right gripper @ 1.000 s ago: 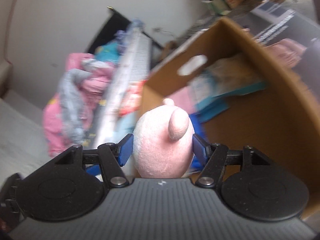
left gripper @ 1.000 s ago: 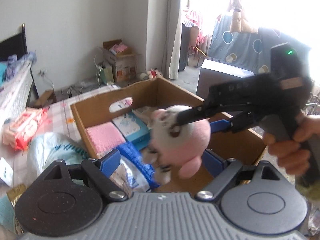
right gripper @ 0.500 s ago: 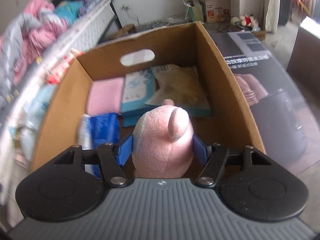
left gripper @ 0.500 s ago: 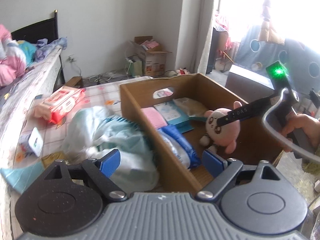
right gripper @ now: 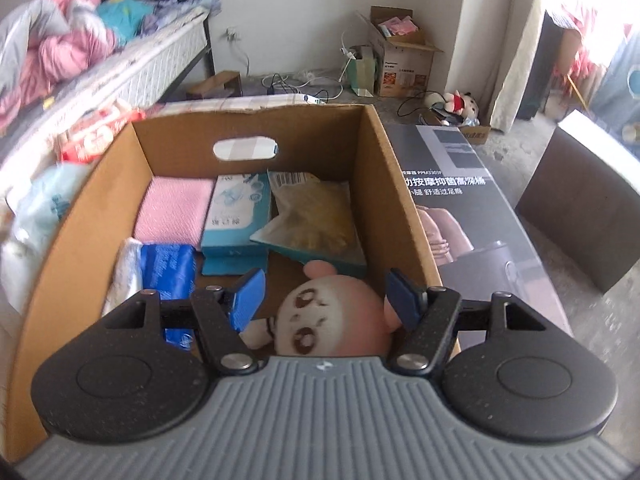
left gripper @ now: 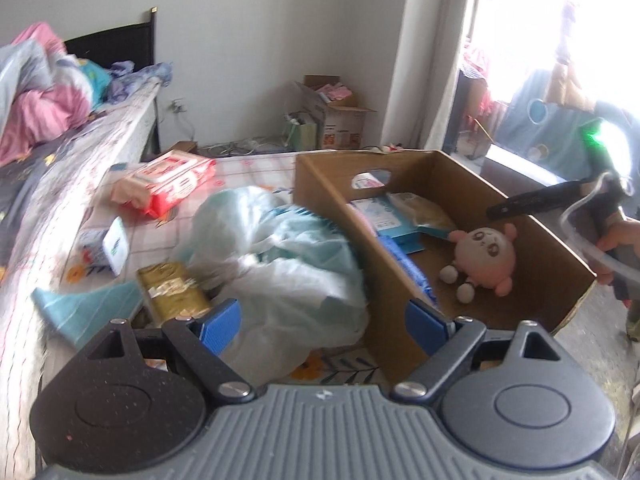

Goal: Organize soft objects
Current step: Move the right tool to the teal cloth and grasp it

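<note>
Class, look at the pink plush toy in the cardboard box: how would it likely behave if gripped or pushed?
The plush toy looks stuffed and fuzzy, so it would probably squash under a grip and not slip. Its rounded body suggests that it may roll or flop when pushed. It seems light for its size, lying loose on the floor of the box.

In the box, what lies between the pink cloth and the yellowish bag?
A light blue tissue pack lies between the pink cloth and the yellowish bag in the cardboard box, clearest in the right wrist view.

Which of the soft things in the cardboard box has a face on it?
The round pink plush toy, lying near the box's front end. It has big brown eyes. The flat pink cloth, teal packet and blue pack have none.
</note>
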